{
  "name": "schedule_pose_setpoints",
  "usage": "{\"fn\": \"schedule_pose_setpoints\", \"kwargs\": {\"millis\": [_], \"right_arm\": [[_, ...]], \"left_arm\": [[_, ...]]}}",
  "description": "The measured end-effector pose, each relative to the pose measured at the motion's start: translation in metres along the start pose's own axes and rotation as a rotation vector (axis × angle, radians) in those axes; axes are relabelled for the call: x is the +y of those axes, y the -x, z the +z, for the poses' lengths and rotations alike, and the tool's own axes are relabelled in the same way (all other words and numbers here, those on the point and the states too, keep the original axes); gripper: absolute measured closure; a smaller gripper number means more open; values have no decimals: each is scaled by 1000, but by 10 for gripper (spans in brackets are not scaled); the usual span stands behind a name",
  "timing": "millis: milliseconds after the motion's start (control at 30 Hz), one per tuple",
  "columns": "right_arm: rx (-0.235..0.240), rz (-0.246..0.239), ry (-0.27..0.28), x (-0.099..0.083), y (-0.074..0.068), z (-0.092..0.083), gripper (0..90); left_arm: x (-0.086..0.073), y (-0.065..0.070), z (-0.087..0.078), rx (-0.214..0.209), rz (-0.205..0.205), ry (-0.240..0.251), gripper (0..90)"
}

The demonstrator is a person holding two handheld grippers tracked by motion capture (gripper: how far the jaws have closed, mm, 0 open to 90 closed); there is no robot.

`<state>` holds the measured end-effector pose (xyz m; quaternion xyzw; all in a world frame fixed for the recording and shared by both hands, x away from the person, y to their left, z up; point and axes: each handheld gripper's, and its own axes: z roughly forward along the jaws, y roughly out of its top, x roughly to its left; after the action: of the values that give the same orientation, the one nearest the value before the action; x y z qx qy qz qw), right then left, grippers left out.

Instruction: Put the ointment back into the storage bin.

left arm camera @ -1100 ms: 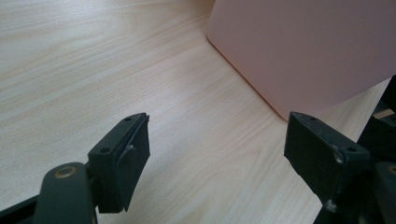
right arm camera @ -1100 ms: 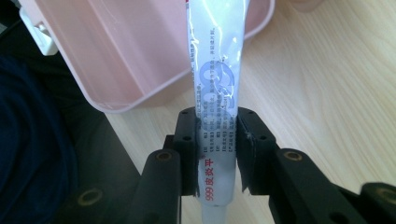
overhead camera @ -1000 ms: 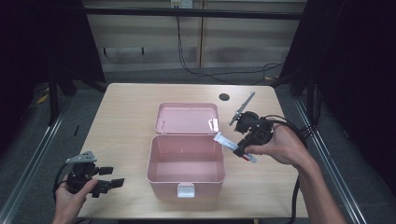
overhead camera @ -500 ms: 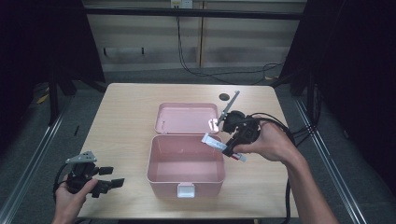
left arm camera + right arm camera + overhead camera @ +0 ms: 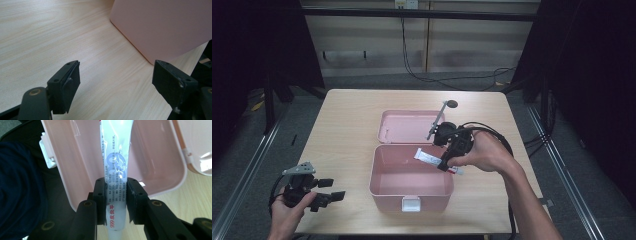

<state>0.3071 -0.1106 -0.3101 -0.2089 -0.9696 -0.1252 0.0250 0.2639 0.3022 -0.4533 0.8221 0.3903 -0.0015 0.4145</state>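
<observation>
Pale wood grain covers the surface [image 5: 347,120], and at its near left corner the left gripper [image 5: 323,192] is held in the person's left hand [image 5: 292,212], low over the near edge. Its jaws stand wide apart with nothing between them; in the left gripper view they frame bare wood, with a rounded corner of the pink box [image 5: 162,25] just beyond the far jaw.

Toward the middle of the surface, close to the near edge, the pink box [image 5: 384,187] sits open. Its lid [image 5: 404,126] lies flat behind it, toward the far edge, and a white latch [image 5: 410,204] shows on the front wall.

Over the right part of the box, the right gripper [image 5: 446,163] is held in the person's right hand [image 5: 484,152], with its cable looping behind the hand. Its jaws are clamped on a white tube [image 5: 430,158] near its capped end. In the right gripper view the tube [image 5: 115,157], printed with blue marks and red characters, runs from the jaws out over the box's open interior, above the floor of the box; whether its far end touches the box cannot be told
</observation>
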Motion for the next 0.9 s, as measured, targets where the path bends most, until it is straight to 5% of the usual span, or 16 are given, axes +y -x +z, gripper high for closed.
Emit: {"fn": "schedule_pose_setpoints", "kwargs": {"millis": [500,900], "right_arm": [[27,-7,-56,28,-5,20,715],[49,-65,-77,39,-9,36,716]], "left_arm": [[0,0,0,-3,0,-2,222],[0,0,0,-2,-1,-2,222]]}}
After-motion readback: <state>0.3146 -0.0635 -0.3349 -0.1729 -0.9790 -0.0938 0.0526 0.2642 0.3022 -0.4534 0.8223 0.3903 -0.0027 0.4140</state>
